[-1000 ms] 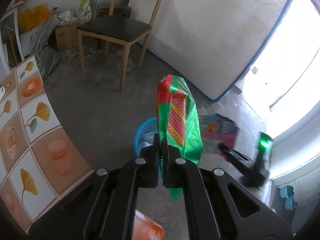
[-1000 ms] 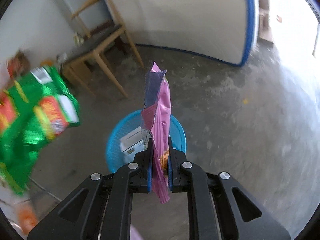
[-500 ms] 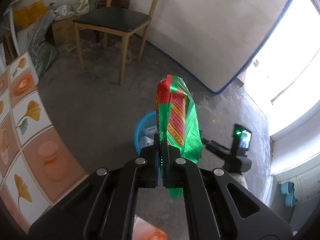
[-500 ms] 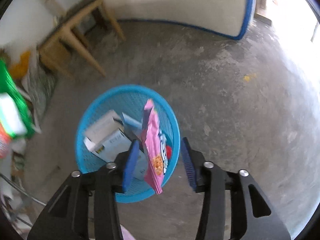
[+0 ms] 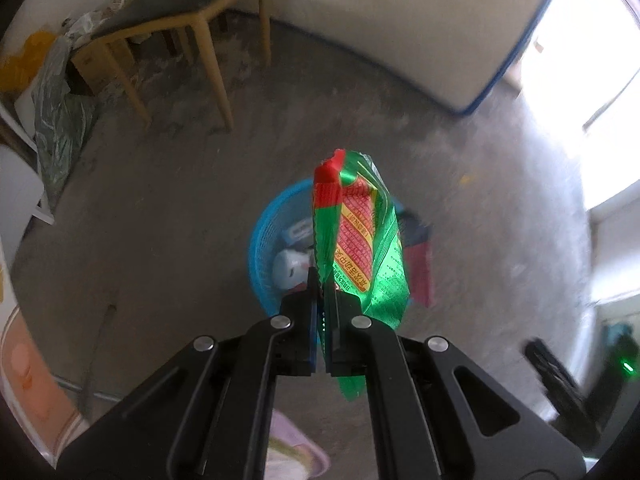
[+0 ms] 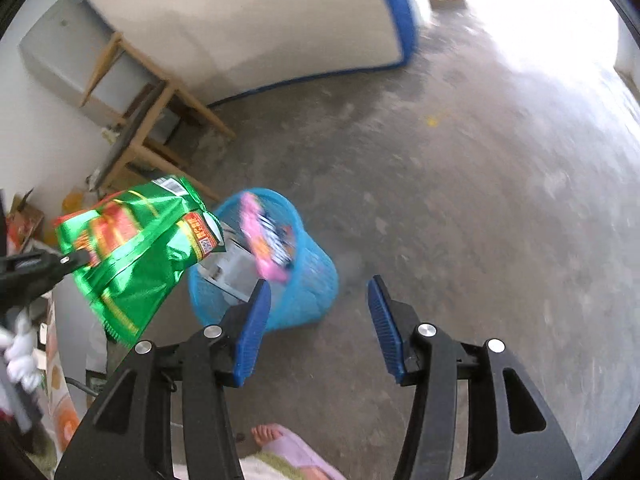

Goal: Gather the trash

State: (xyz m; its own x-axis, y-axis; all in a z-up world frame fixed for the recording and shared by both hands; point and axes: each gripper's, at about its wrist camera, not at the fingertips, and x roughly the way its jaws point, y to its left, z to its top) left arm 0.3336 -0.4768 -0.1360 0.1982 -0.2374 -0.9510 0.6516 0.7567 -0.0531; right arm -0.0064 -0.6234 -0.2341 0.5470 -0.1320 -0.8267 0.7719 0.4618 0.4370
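Observation:
My left gripper [image 5: 321, 284] is shut on the lower edge of a green and red snack bag [image 5: 360, 240], which stands upright over the blue mesh basket [image 5: 260, 232]. The basket on the floor holds white boxes and a pink wrapper [image 6: 266, 240] that rests against its rim. My right gripper [image 6: 319, 282] hangs just right of the basket [image 6: 308, 280]; its jaws are opening and nothing is between the blue pads [image 6: 252, 320]. In the right wrist view the green bag [image 6: 136, 248] hangs left of the basket, pinched by the left gripper [image 6: 76, 258].
A wooden chair [image 5: 180, 12] and a leaning mattress [image 5: 400, 20] stand beyond the basket. Bags and boxes [image 5: 60, 120] pile up at the left. A patterned table edge [image 5: 24, 360] is at lower left. A person's foot in a purple slipper [image 6: 288, 448] is below my right gripper.
My right gripper opened and let go of the pink wrapper, which dropped into the basket. My left gripper carried the green bag down and over the basket.

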